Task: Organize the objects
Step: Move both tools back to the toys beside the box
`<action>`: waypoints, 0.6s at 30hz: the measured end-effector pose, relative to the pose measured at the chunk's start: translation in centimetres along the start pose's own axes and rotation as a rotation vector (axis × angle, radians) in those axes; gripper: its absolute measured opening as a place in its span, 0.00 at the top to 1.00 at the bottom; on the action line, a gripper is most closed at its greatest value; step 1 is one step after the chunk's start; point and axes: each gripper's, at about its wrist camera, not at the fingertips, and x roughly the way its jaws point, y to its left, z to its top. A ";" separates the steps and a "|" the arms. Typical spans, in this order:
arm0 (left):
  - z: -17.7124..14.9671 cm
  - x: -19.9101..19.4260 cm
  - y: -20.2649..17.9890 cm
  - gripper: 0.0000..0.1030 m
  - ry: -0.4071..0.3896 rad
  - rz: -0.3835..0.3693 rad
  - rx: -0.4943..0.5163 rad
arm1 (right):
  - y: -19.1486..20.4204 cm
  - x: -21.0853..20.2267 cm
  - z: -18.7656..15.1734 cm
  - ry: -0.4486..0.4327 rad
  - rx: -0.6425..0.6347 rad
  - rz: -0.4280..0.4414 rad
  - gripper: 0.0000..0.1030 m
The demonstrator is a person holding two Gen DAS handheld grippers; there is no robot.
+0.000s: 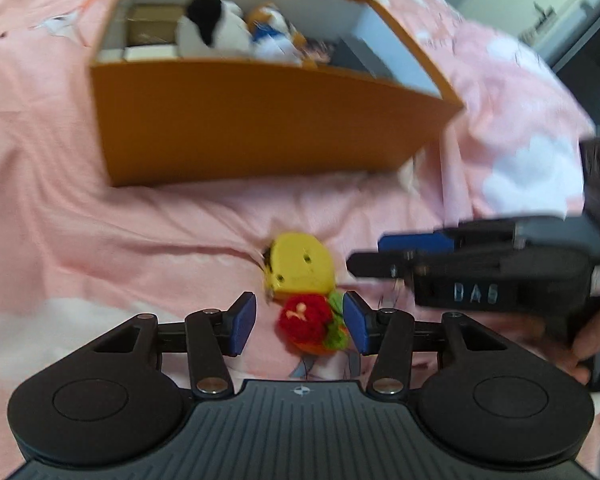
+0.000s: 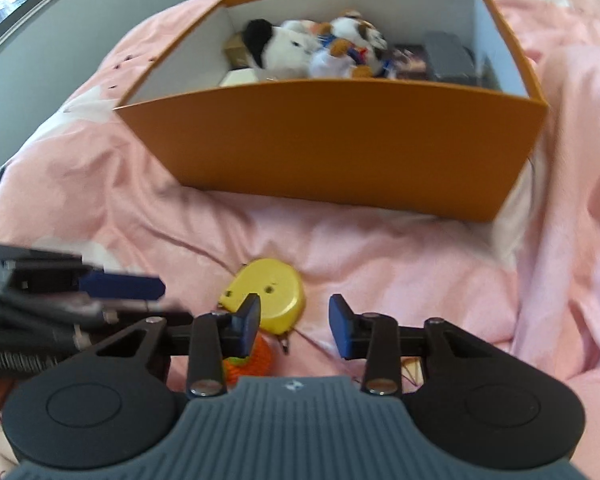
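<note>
Crocheted toy [image 1: 314,326], red with green and orange parts, lies on the pink bed cover [image 1: 100,220], just beside a yellow tape measure [image 1: 300,266] and touching it on the near side. In the left wrist view the toy sits between the two blue pads of the left tool [image 1: 300,324]. The right pad is at the green edge of the toy, while the left pad stands apart from it with cover showing between, so this tool is open around the toy and does not press it.

In the right wrist view the right tool [image 2: 294,324] is also open, with only pink cover in the gap between its pads. Its left pad is in front of the tape measure [image 2: 274,292], and a bit of the orange toy [image 2: 256,358] shows under that finger. Whether the pad touches the tape measure I cannot tell.

Farther back on the bed stands an orange box [image 2: 340,140] with white inner walls. Inside it are a black and white plush [image 2: 278,46], a white and orange plush [image 2: 350,42], some small cartons at the left and a dark grey thing at the right. Both pictures are a little blurred.
</note>
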 end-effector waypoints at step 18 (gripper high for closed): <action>-0.4 2.5 0.0 0.47 0.092 0.029 -0.041 | 0.0 0.6 0.1 0.017 -0.009 0.047 0.53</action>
